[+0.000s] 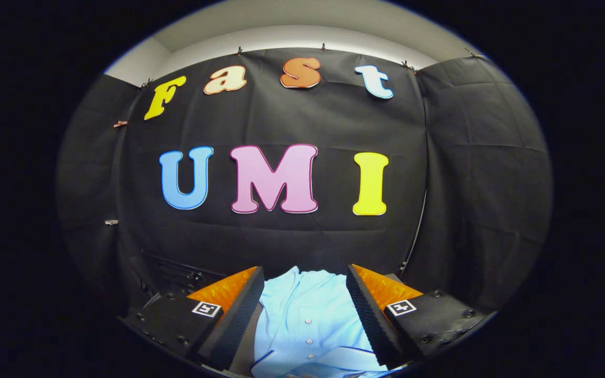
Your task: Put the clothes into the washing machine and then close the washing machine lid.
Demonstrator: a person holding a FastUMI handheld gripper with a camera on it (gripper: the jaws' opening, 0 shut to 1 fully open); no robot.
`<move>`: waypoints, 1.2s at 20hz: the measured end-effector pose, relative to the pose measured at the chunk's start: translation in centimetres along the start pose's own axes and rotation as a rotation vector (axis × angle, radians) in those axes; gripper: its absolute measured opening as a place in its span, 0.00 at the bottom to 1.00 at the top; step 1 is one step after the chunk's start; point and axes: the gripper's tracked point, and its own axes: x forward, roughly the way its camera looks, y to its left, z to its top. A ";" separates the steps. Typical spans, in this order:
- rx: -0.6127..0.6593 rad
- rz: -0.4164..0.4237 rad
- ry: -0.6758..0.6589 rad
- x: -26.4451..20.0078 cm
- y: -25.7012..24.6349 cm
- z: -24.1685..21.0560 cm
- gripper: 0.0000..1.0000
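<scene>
The hand-held gripper (305,294) has its two fingers spread wide apart, with a pale blue button-front shirt of thin woven cloth (308,323) lying in the gap between them. Whether either finger actually presses on the cloth cannot be told; the shirt looks to sit below and between them rather than being pinched.

The shirt's long axis runs straight ahead along the fingers, from the near end out toward the booth's black cloth wall (281,121). A row of small pale buttons (309,341) follows that same line down the middle of the garment. At the near end a folded flap edged with a thin dark blue line (334,359) crosses the cloth, and the far end is a rumpled rounded edge just past the fingertips.

No brand or writing can be read on the shirt. Each finger carries a small square black-and-white marker tag (207,308).

Dark, indistinct equipment (176,273) sits low against the wall, beyond the left finger.
</scene>
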 end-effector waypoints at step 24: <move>-0.051 -0.110 0.520 7.1 -2.3 -13.3 0.98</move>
